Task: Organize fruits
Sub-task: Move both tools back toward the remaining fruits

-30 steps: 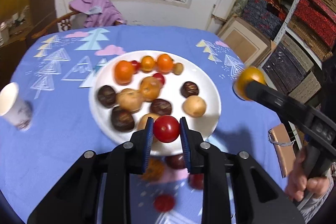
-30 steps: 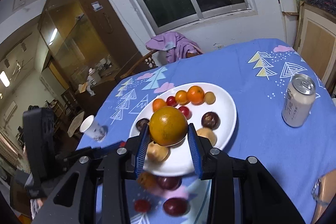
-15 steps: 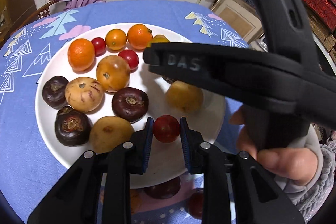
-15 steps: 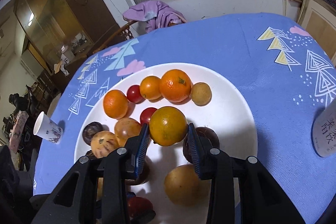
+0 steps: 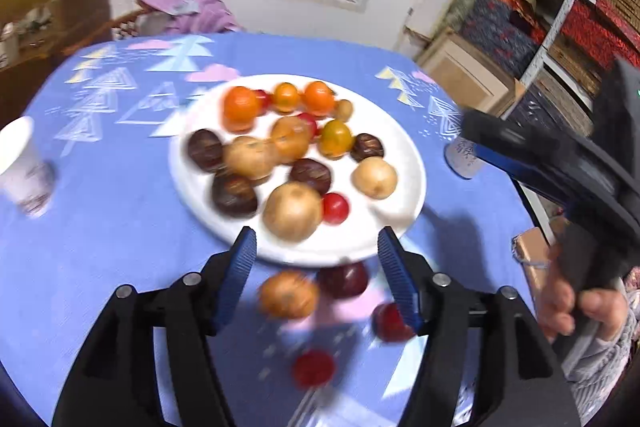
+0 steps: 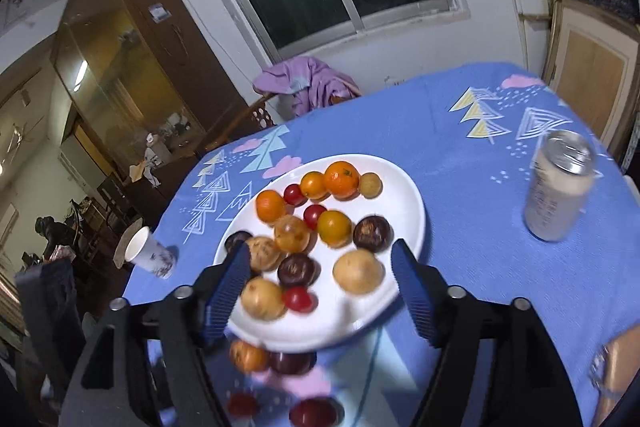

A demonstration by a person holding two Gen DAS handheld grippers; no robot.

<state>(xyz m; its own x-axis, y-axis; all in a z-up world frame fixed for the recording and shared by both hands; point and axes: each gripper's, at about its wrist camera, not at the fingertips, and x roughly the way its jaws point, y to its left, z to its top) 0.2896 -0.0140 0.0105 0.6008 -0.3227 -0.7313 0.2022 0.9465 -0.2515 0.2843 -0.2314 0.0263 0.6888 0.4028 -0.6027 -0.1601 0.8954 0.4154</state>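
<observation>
A white plate (image 5: 404,163) on the blue tablecloth holds several fruits: oranges, dark brown ones, tan ones and small red tomatoes. A red cherry tomato (image 5: 335,207) lies near the plate's front, beside a tan fruit. My left gripper (image 5: 314,239) hovers over the plate's near rim with its jaws opening and nothing between them. A yellow-orange fruit (image 6: 334,227) rests mid-plate. My right gripper (image 6: 320,255) is above the plate's front half, its jaws opening too and empty. A few loose fruits lie on the cloth below: an orange-brown one (image 5: 288,293), a dark red one (image 5: 344,279) and red tomatoes (image 5: 312,367).
A paper cup (image 6: 150,259) stands left of the plate and a drink can (image 6: 558,195) to its right. A chair draped with purple cloth (image 5: 180,7) is behind the table. Stacked boxes on shelves (image 5: 560,7) fill the right side. A hand (image 5: 580,307) holds the right gripper's handle.
Both grippers came down to the plate, let go of their fruits and drew back. The red tomato and the yellow-orange fruit now lie on the plate, and both pairs of jaws stand apart.
</observation>
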